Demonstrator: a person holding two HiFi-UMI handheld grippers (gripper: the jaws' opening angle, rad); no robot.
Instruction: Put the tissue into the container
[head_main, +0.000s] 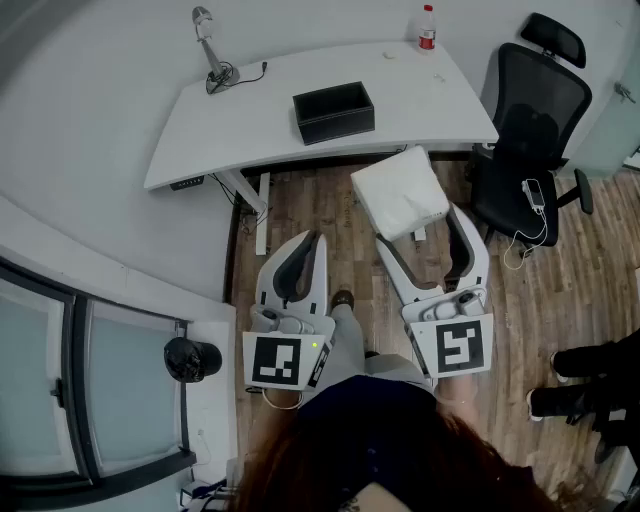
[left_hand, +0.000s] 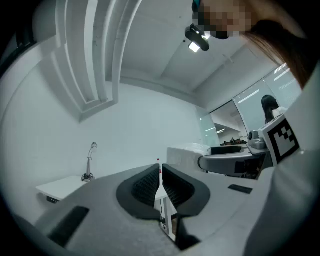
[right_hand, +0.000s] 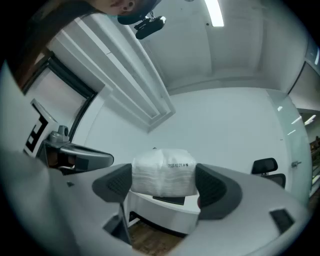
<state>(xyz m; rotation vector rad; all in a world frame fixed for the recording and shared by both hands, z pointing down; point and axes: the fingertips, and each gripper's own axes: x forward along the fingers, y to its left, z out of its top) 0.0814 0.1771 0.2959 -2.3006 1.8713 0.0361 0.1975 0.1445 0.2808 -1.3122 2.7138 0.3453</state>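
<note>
R gripper (head_main: 421, 226) gripped tissue pack (head_main: 400, 192), jaws wide; L gripper (head_main: 308, 245) closed, empty. Container (head_main: 333, 112) sat on desk (head_main: 250, 115).

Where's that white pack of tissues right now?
Head view, right of centre: the tissue pack is held between the right gripper's fingers, just short of the desk bearing the black container.

Left gripper (head_main: 316, 242) jaws together; right gripper (head_main: 424, 226) apparently clamping tissue pack (head_main: 398, 190).

A white table (head_main: 250, 110) is set against a pale wall (head_main: 100, 100); a black office chair (head_main: 535, 110) is placed beside it on wooden floor (head_main: 590, 290). A window (head_main: 40, 380) is seen lower left.
</note>
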